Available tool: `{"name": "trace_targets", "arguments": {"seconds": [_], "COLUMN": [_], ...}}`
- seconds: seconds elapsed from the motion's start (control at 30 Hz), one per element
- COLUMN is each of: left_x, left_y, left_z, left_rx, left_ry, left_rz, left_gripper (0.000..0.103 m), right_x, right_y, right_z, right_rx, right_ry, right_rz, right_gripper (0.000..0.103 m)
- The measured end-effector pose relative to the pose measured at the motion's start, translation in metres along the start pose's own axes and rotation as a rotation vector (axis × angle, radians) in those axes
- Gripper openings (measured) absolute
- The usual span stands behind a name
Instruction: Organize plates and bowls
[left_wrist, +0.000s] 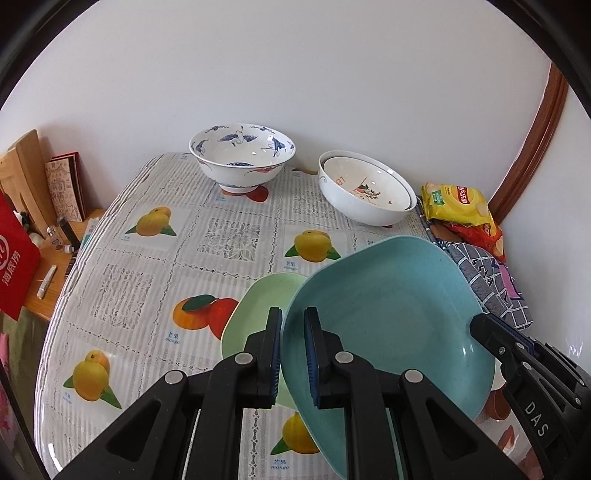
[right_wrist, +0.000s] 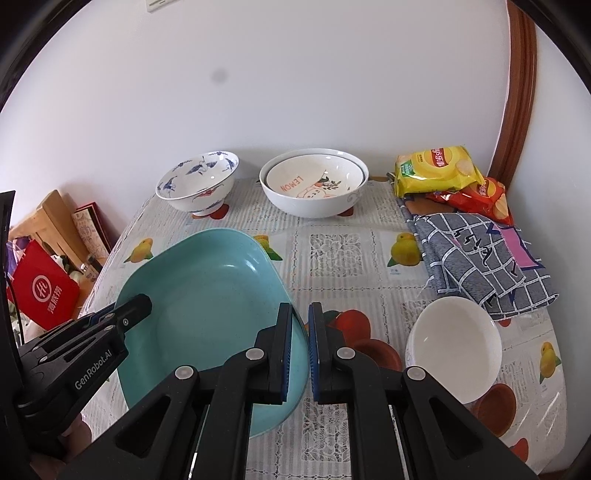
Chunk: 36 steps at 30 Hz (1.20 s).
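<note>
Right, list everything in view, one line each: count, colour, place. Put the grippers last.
teal plate: one, teal, held tilted above the table by both rims
green plate: one, pale green, flat on the table under the teal plate
crane bowl: one, white with blue birds, far left
nested bowls: two, white, smaller one inside, far centre
small bowl: one, plain white, near right
snack bags: two, yellow and red, far right corner
cloth: one, blue-grey check, right side
table: one, fruit-print cover
red bag: one, left, beside the table
left hand-held gripper: black, shut on the teal plate's left rim
right hand-held gripper: black, shut on its right rim
</note>
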<state>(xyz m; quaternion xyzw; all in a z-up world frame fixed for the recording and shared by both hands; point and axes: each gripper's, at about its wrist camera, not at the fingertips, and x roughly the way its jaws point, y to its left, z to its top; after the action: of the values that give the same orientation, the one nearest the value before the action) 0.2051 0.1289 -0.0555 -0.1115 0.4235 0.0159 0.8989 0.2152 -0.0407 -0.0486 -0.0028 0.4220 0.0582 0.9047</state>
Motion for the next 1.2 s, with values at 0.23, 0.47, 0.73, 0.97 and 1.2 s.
{"name": "trace_targets", "arguments": {"seconds": [0.23, 0.47, 0.73, 0.97, 1.2], "left_x": [0.012, 0.021, 0.036, 0.045, 0.05], "left_y": [0.016, 0.028, 0.042, 0.048, 0.05], "left_z": [-0.007, -0.015, -0.029, -0.032, -0.027], "left_rx": [-0.02, -0.039, -0.063, -0.068, -0.087], "left_ry": [0.031, 0.056, 0.108, 0.133, 0.135], "left_rz": [0.012, 0.035, 0.069, 0.099, 0.118], "left_gripper": [0.012, 0.012, 0.012, 0.012, 0.012], "right_x": [0.015, 0.029, 0.051, 0.066, 0.077], "right_y": [0.01, 0.022, 0.03, 0.037, 0.039], "right_z": [-0.008, -0.013, -0.026, -0.028, -0.021], "right_rx": [-0.01, -0.029, -0.039, -0.055, -0.067], "right_ry": [0.034, 0.065, 0.127, 0.162, 0.166], "right_rz": [0.006, 0.013, 0.028, 0.045, 0.058], "right_gripper": [0.009, 0.009, 0.009, 0.009, 0.01]}}
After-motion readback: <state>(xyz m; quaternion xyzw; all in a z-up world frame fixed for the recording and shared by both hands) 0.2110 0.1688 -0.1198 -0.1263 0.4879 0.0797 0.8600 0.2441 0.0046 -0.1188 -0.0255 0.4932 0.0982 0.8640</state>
